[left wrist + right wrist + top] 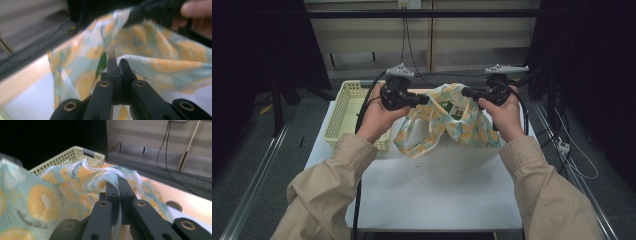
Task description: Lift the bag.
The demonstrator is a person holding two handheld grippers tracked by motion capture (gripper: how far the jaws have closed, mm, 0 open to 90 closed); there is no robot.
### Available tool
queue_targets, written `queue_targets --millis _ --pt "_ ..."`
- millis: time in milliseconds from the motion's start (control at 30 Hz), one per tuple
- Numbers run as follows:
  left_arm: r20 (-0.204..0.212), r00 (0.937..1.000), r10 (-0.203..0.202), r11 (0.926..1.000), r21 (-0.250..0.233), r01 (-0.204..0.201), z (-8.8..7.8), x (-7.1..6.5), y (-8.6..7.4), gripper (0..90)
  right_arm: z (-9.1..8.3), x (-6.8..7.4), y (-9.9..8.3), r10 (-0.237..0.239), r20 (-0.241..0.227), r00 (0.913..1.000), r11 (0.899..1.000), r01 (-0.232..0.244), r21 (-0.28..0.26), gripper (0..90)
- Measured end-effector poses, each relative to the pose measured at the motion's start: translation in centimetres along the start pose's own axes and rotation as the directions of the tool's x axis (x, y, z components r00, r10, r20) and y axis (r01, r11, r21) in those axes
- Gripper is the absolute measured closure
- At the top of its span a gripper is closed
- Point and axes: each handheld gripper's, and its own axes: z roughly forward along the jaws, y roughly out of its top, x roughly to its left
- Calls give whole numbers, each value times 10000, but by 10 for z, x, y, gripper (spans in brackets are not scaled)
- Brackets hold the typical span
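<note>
No writing on the orange-patterned bag (pixel 451 120) could be read. The left hand-held gripper (pixel 426 99) and right hand-held gripper (pixel 465 92) were each clamped on its top edge, holding it above the table (pixel 437 190) beside the basket (pixel 343 110).

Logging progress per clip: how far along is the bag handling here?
Done: both grippers are clamped on the orange-print bag, left gripper and right gripper at opposite top edges, lifting it above the table. In hand: holding it spread. Left: probably moving it to the yellow basket.
</note>
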Motion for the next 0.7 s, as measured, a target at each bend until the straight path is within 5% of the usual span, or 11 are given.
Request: queue_targets --millis 167,333,400,467,600,700 --pt "-71 10000 -46 9971 -765 40 -9 3 30 900 -13 -3 21 -23 9 10000 9982 24 -601 898" --pt "243 9994 -255 9993 -253 262 1 2 12 875 -14 -2 15 78 -444 9990 9990 -96 -426 892" --pt "322 9984 -471 9989 14 471 3 2 1 707 -12 1 7 151 -597 9981 9993 -171 -329 817" --pt "178 9968 -784 9968 183 780 1 3 -11 437 -9 4 0 539 -959 9939 9985 -548 -63 643" --pt "162 9957 -911 9956 253 907 -13 0 -35 216 -13 17 -11 388 -1258 9913 9992 -399 -68 366" --pt "254 9939 -1069 9943 68 1068 -30 -3 -56 153 -23 26 -18 375 -1359 9900 9992 -385 -51 263"
